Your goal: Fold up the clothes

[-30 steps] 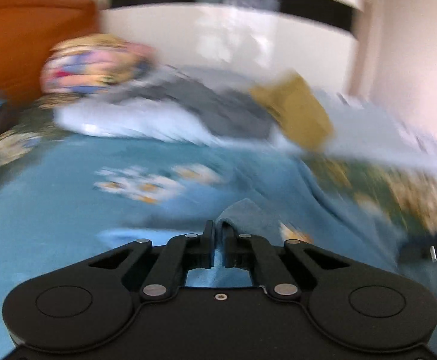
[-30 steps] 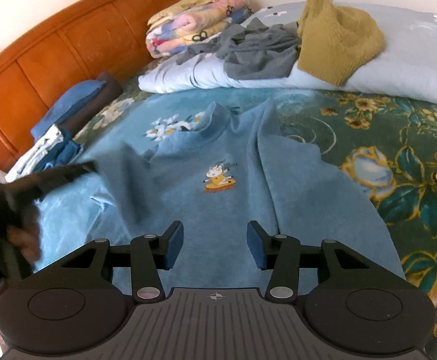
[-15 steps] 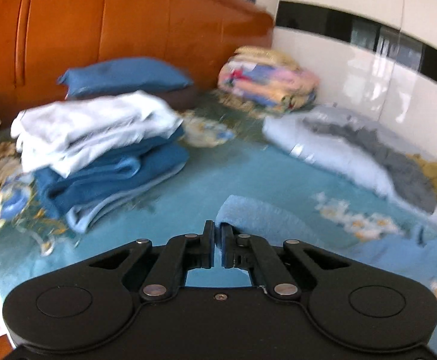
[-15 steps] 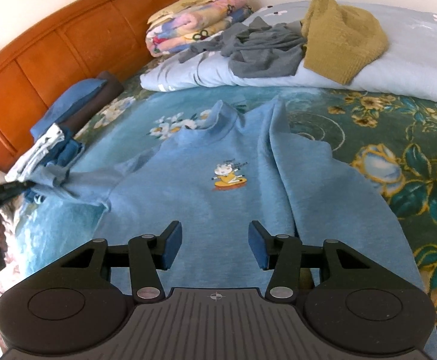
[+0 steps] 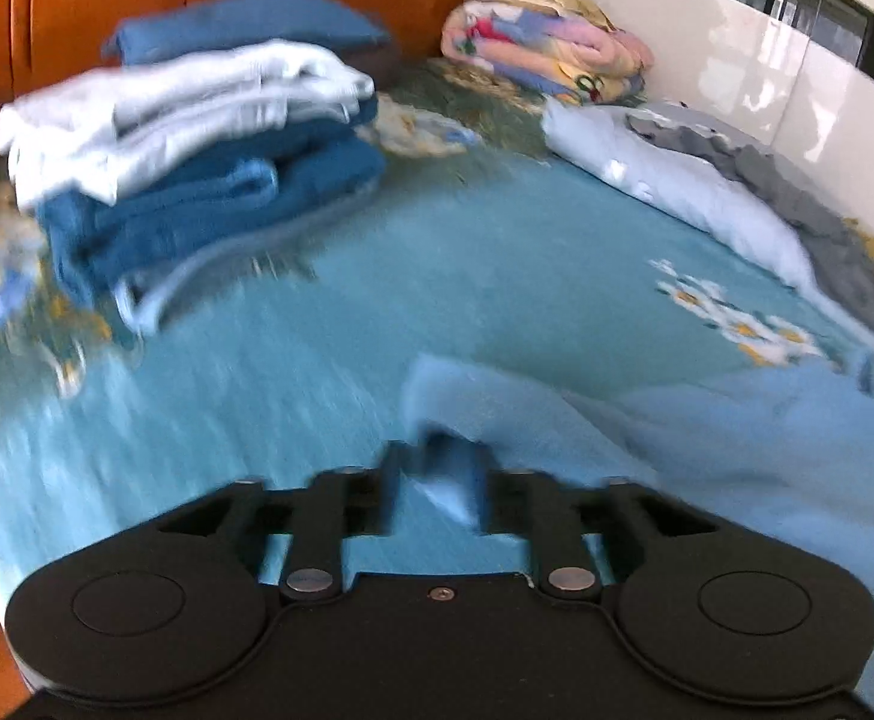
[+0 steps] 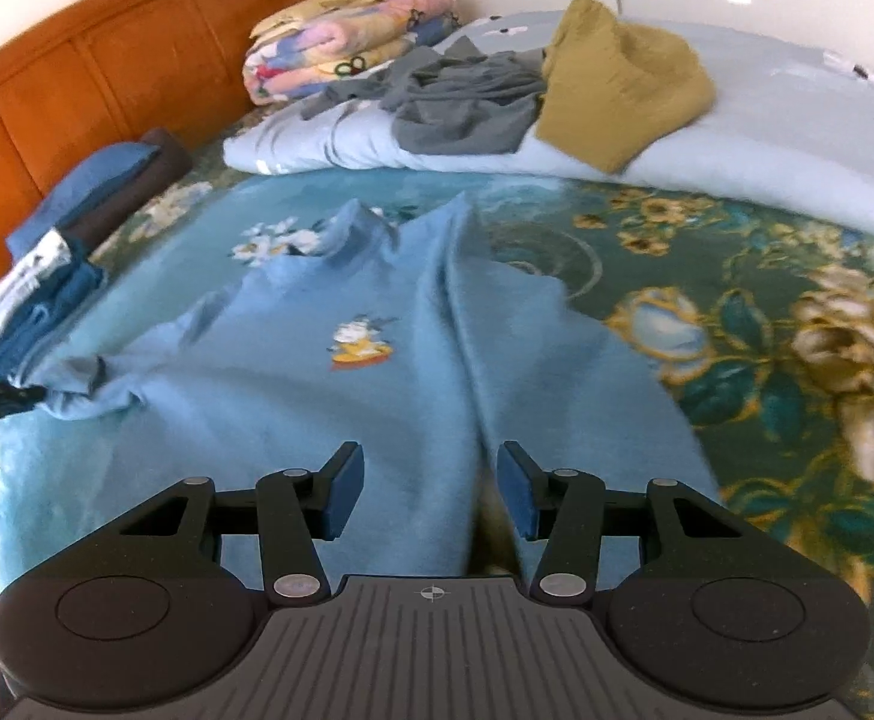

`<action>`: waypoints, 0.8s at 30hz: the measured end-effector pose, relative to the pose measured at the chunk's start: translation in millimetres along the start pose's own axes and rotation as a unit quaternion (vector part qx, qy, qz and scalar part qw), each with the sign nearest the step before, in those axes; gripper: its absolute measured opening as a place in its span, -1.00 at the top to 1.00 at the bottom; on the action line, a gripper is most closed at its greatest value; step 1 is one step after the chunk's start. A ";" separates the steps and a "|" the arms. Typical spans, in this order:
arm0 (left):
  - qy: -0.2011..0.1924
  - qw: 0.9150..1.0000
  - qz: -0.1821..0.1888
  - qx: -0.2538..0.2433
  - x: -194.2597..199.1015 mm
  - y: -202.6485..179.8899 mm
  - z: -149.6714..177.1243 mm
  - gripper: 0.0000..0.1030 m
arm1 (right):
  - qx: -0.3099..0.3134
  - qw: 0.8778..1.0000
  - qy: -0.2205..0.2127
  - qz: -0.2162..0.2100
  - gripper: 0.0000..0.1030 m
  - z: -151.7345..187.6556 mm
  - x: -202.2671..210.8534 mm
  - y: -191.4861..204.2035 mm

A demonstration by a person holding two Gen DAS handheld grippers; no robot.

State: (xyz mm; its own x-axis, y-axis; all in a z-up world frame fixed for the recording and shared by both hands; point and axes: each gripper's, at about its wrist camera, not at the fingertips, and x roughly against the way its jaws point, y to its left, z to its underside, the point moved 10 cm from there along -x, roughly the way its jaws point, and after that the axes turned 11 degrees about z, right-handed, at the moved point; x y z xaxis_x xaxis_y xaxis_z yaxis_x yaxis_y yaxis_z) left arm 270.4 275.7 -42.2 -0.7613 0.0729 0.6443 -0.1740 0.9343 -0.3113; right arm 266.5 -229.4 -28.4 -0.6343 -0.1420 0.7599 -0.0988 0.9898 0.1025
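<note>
While the sleeve lies drawn out to the left: light blue sweatshirt (image 6: 341, 408) spread face up on the bed (image 6: 766, 360).

Position of garment: middle of the bed, cartoon print uppermost; folded stack of clothes (image 5: 197, 168) just beyond its left sleeve (image 5: 496, 408), near the headboard (image 6: 107, 78).

Long axis: runs from the near hem, by the right tool, to the far collar (image 6: 353, 228), which points toward the pale quilt (image 6: 796, 150).

Sleeve axis: roughly crosswise, cuff toward the left edge of the bed.

Left tool (image 5: 434, 480): jaws have just been opening; cuff cloth lies between them but the pads no longer press it, so it counts as released. Picture is blurred here.

Right tool (image 6: 431, 495): parted over the hem, grasping nothing.

Risk, snagging: cuff may cling to a pad as the left tool withdraws, dragging the sleeve askew.

Risk, creasing: a long ridge runs down the body right of centre; folding over it would set an uneven edge.

Risk, bunching: the left sleeve looks rumpled near the shoulder, so a fold may come out lopsided.
</note>
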 end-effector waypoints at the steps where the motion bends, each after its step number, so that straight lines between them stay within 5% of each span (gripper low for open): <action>1: 0.000 1.000 0.008 0.002 8.0 -5.4 5.1 0.30 | 0.002 1.000 0.000 0.006 0.11 2.4 2.7 -5.4; 8: -0.032 0.994 0.092 0.046 57.0 -80.3 37.1 -0.06 | 0.028 0.999 0.015 0.040 0.10 38.1 18.0 -33.8; 13: -0.011 0.987 0.160 0.005 61.0 -156.6 67.0 -0.24 | 0.039 0.997 0.032 0.057 0.10 66.5 10.3 -39.7; 17: 0.011 0.984 0.176 -0.023 62.0 -187.6 84.6 -0.25 | 0.070 0.995 0.026 0.065 0.10 75.5 7.1 -37.0; 24: 0.004 0.987 0.158 -0.017 68.8 -186.2 82.5 -0.27 | 0.059 0.995 0.018 0.074 0.78 69.3 6.1 -51.3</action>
State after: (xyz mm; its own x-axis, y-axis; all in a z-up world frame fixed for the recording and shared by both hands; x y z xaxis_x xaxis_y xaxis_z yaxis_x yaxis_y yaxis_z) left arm 198.9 78.0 2.4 -0.7690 0.3650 0.5248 0.0928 0.8760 -0.4732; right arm 214.6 -281.7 -73.5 -0.6215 0.0072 0.7834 -0.0969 0.9916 -0.0860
